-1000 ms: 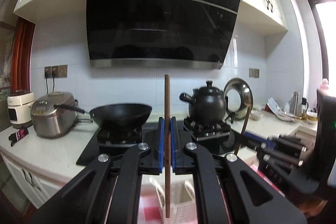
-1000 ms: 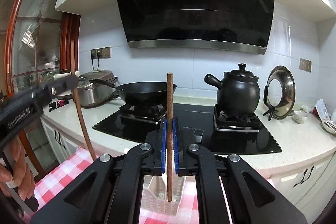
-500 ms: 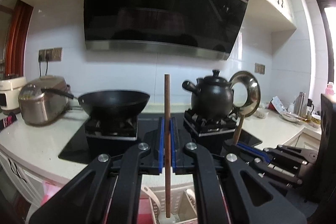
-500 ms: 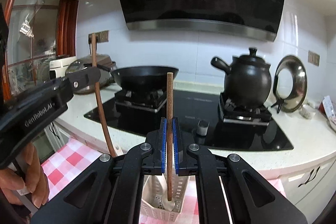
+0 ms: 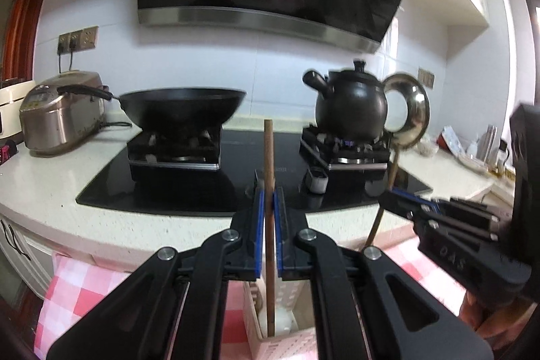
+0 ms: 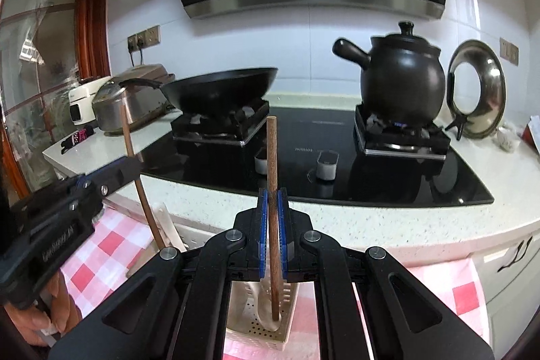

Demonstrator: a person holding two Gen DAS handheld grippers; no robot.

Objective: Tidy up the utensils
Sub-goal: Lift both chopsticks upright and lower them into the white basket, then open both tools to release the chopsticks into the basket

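Both tongs have sunk toward the counter, the left tongs (image 5: 266,211) and right tongs (image 6: 272,215) each clamped on an upright wooden chopstick (image 6: 272,177) whose tip now dips into the pink holder (image 6: 290,331) at 6 o'clock, so release seems close.

The chopstick (image 5: 269,157) looks like brown wood with a matt, slightly grainy skin. The other chopstick (image 6: 272,157) looks the same. The fingers (image 5: 259,235) have blue rubbery pads on matt black plastic. The basket (image 6: 249,319) is pale plastic full of little holes. The cloth (image 6: 111,245) is soft fabric in pink and white checks. The table (image 6: 371,218) is smooth speckled stone. The stove top (image 6: 337,171) is shiny black glass. The clay pot (image 6: 401,83) is glossy black. The wok (image 5: 182,105) is dull dark metal. The pan lid (image 6: 486,97) and rice cooker (image 5: 57,120) are brushed shiny metal.
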